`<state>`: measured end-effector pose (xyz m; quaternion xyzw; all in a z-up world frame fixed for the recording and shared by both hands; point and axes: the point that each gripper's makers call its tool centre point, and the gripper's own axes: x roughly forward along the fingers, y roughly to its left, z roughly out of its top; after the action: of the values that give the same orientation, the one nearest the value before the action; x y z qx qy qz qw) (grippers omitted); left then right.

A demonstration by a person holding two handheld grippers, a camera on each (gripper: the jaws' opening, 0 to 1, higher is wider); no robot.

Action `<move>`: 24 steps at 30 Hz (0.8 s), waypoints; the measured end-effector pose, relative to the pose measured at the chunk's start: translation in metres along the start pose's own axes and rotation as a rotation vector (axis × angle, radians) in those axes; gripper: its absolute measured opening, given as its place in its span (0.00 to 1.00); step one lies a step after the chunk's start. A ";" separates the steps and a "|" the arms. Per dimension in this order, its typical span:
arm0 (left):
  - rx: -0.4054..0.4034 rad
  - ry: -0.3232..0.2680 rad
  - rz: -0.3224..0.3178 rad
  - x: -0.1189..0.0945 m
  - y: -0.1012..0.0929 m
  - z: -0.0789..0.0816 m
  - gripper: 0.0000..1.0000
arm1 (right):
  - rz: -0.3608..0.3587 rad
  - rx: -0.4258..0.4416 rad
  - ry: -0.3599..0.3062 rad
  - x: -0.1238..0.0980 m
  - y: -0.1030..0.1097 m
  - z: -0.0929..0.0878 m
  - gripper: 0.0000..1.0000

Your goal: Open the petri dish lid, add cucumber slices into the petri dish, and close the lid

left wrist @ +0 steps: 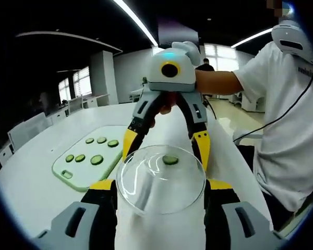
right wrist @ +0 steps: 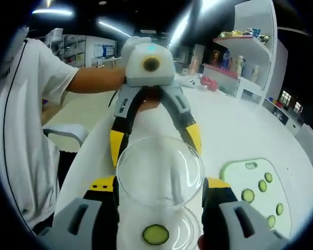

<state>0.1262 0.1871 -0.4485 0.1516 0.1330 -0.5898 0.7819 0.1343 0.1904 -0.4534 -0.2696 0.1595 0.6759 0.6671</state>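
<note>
1. Now both my grippers clamp the clear petri dish lid [left wrist: 160, 179] at its rim, the left gripper [left wrist: 160, 183] facing the right gripper [right wrist: 160, 188], jaws closed on it at three and nine o'clock.
2. Held up, I judge, to bare the petri dish [right wrist: 190, 229], where one cucumber slice [right wrist: 156, 234] lies at six o'clock.
3. More slices [left wrist: 96, 159] wait on the pale green cutting board [left wrist: 75, 179] at nine o'clock, on a white table [left wrist: 36, 182] in a dim, strip-lit room.
</note>
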 end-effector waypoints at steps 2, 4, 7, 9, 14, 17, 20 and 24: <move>0.003 -0.006 -0.007 0.004 -0.001 0.002 0.67 | -0.007 0.005 0.002 -0.004 0.000 -0.003 0.63; 0.005 -0.010 -0.016 0.008 -0.002 0.004 0.67 | -0.011 0.012 0.005 -0.007 0.000 -0.006 0.63; 0.008 -0.009 -0.027 0.013 -0.003 0.006 0.67 | -0.018 0.022 0.007 -0.012 0.000 -0.011 0.63; 0.012 -0.006 -0.032 0.016 -0.004 0.008 0.67 | -0.023 0.026 0.004 -0.014 0.000 -0.012 0.63; 0.022 -0.004 -0.042 0.022 -0.003 0.013 0.67 | -0.037 0.032 0.002 -0.022 -0.001 -0.015 0.63; 0.027 -0.004 -0.048 0.026 -0.003 0.016 0.67 | -0.046 0.034 0.003 -0.028 -0.002 -0.017 0.63; 0.032 -0.003 -0.055 0.032 -0.004 0.019 0.67 | -0.055 0.037 0.006 -0.034 -0.002 -0.020 0.63; 0.041 -0.001 -0.066 0.040 -0.006 0.023 0.67 | -0.067 0.041 0.012 -0.042 -0.001 -0.025 0.63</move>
<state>0.1320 0.1414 -0.4434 0.1631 0.1256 -0.6179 0.7588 0.1378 0.1420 -0.4491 -0.2653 0.1681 0.6482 0.6937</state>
